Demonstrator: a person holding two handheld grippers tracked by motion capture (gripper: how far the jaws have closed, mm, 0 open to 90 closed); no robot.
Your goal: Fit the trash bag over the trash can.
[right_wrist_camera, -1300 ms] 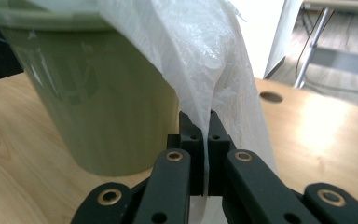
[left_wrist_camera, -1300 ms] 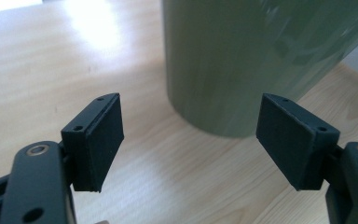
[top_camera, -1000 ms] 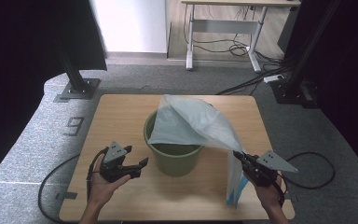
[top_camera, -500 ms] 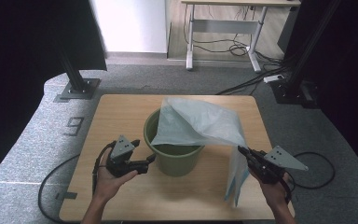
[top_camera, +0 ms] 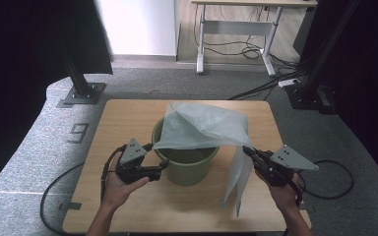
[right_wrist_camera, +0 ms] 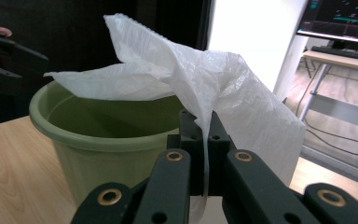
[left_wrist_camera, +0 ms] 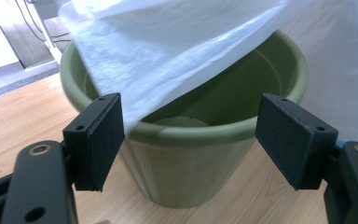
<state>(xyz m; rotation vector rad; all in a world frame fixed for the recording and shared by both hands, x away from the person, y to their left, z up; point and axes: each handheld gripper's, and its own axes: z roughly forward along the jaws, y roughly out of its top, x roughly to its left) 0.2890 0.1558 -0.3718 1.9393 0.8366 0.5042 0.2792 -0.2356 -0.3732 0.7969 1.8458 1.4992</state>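
The bucket (top_camera: 186,160) stood mid-table (top_camera: 128,118), the bag (top_camera: 206,128) draped over its rim, the left gripper (top_camera: 163,168) just left, the right gripper (top_camera: 248,151) right.

Olive-green round plastic bucket (top_camera: 187,164), plain, slightly darker inside. Translucent white plastic bag (top_camera: 204,128) with a fine crinkled texture, milky where layered. Black two-jaw left gripper (top_camera: 157,169) with a grey three-cornered plate; black right gripper (top_camera: 248,151) likewise, brass-coloured rivets on its arms. Light wooden table (top_camera: 128,113) with pale grain. Speckled grey carpet floor (top_camera: 44,147).
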